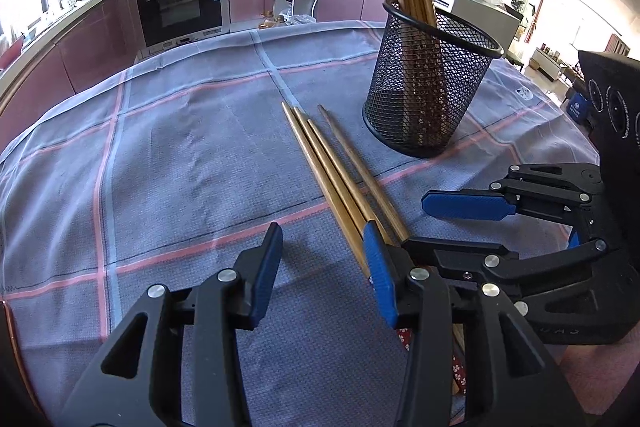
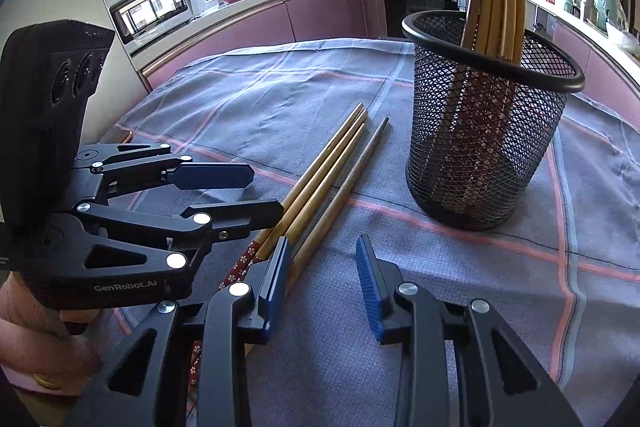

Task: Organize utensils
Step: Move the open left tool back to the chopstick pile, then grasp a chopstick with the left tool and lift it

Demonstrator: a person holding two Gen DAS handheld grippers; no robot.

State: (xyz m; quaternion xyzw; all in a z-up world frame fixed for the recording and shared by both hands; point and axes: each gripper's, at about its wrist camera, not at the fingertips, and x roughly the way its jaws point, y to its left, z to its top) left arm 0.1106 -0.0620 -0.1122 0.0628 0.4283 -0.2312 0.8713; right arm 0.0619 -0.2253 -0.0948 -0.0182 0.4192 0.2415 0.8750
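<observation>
Several wooden chopsticks (image 1: 332,163) lie side by side on the checked cloth, tips pointing away; they also show in the right wrist view (image 2: 324,179). A black mesh cup (image 1: 428,83) stands upright to their right with several chopsticks in it; it also shows in the right wrist view (image 2: 488,119). My left gripper (image 1: 324,251) is open and empty, its right finger beside the chopsticks' near ends. My right gripper (image 2: 324,259) is open and empty, its left finger next to the same ends. Each gripper shows in the other's view, the right one (image 1: 448,223) and the left one (image 2: 264,191).
A grey-blue cloth with pink lines (image 1: 180,155) covers the table. Kitchen counters with maroon cabinets and an oven (image 1: 180,7) stand beyond the far edge. A microwave (image 2: 156,3) sits at the left in the right wrist view.
</observation>
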